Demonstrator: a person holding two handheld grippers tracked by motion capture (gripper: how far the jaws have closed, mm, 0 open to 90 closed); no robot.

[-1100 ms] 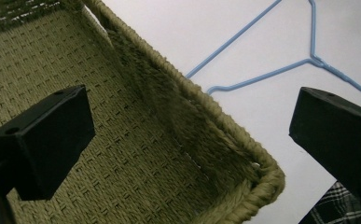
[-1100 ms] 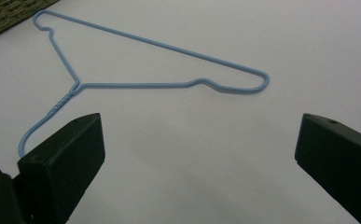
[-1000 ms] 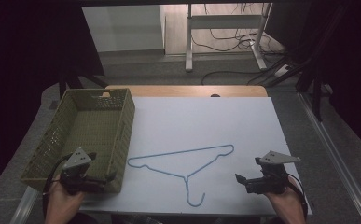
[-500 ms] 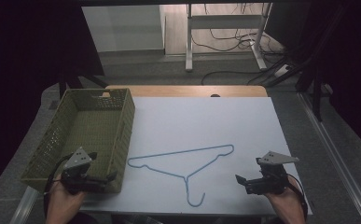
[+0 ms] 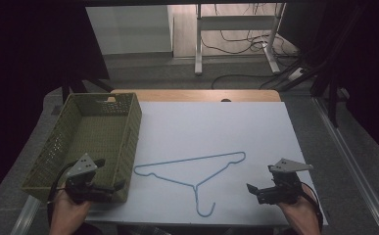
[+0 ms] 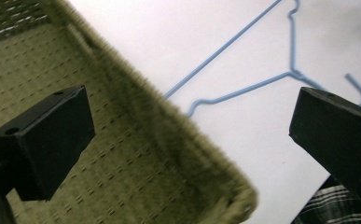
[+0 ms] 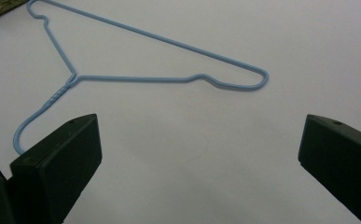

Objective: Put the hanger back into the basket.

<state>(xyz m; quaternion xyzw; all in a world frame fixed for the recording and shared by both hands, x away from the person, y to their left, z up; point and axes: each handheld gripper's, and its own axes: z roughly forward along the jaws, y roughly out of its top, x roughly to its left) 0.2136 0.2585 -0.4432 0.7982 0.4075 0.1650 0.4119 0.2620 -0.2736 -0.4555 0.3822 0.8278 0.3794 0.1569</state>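
A light-blue wire hanger lies flat on the white table sheet, its hook pointing toward the near edge. It also lies ahead of the jaws in the right gripper view, hanger, and past the basket's edge in the left gripper view, hanger. My left gripper is open, held over the near right corner of the green woven basket. My right gripper is open, low over the sheet to the right of the hanger's hook. Nothing sits between either pair of jaws.
The basket looks empty inside and stands along the sheet's left side. A wooden table strip runs behind the sheet. A desk frame and cables stand on the floor beyond. A plaid sleeve shows at the lower right.
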